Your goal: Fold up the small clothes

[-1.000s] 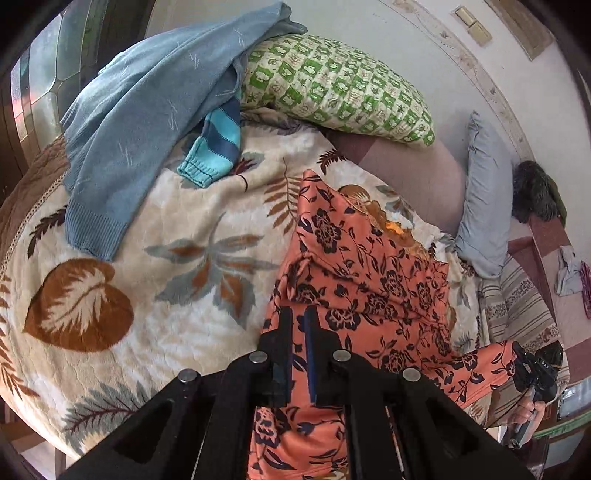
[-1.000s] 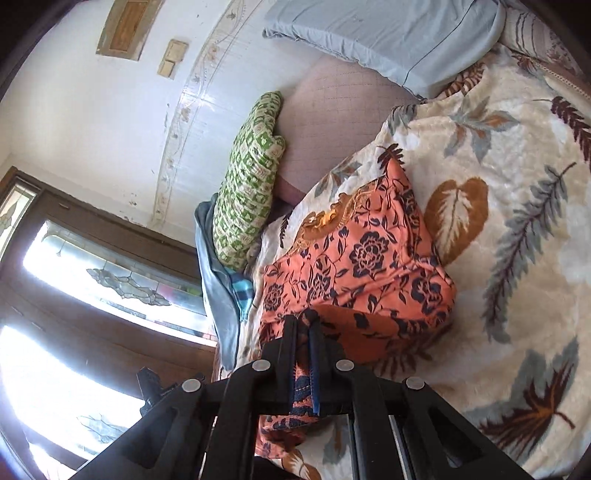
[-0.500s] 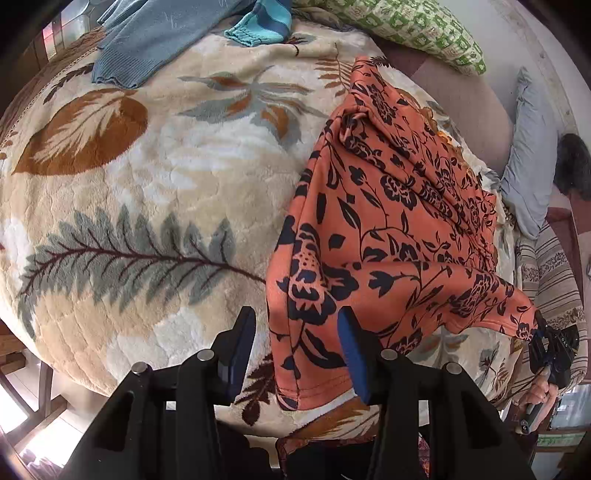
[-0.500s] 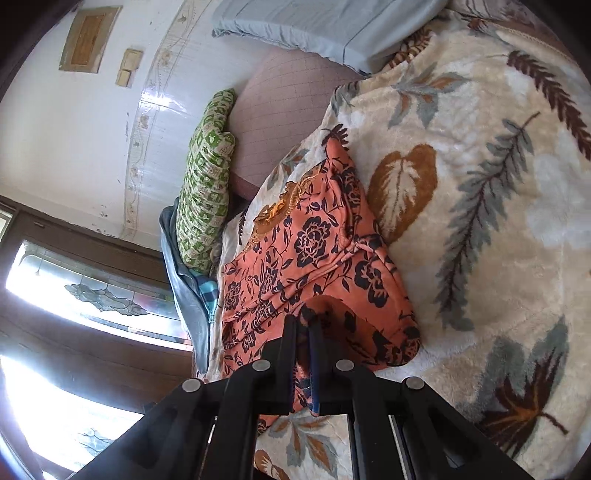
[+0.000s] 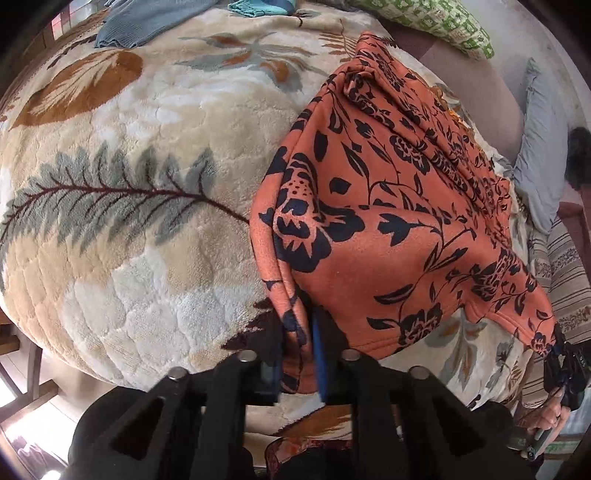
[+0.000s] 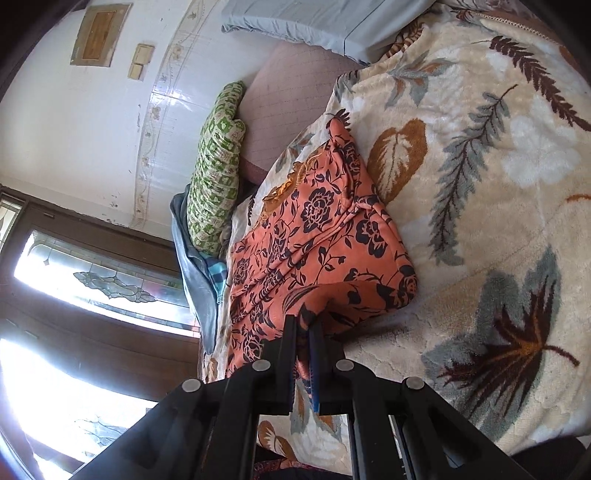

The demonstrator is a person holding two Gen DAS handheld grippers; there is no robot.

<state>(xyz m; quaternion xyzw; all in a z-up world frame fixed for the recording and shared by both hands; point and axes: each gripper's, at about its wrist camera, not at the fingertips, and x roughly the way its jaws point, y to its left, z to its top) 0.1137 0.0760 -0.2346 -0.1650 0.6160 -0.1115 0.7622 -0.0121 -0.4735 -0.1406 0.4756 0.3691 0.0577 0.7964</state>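
Note:
An orange garment with a black flower print (image 5: 388, 206) lies folded over on a cream leaf-patterned blanket (image 5: 147, 206). My left gripper (image 5: 297, 332) is shut on its near left corner at the blanket's front edge. My right gripper (image 6: 303, 325) is shut on the garment's other near corner; it shows small at the right edge of the left wrist view (image 5: 565, 373). In the right wrist view the garment (image 6: 317, 236) stretches away from the fingers toward the pillows.
A blue-grey sweater (image 5: 147, 18) and a striped teal piece (image 5: 258, 5) lie at the blanket's far side. A green patterned pillow (image 5: 436, 22) and a grey pillow (image 5: 539, 147) lean at the back wall. A stained-glass window (image 6: 103, 280) is left of the bed.
My left gripper was shut on the garment, opened half a second ago, and has shut again on the near left corner. The garment lies lower and flatter. The right gripper stayed shut on its corner.

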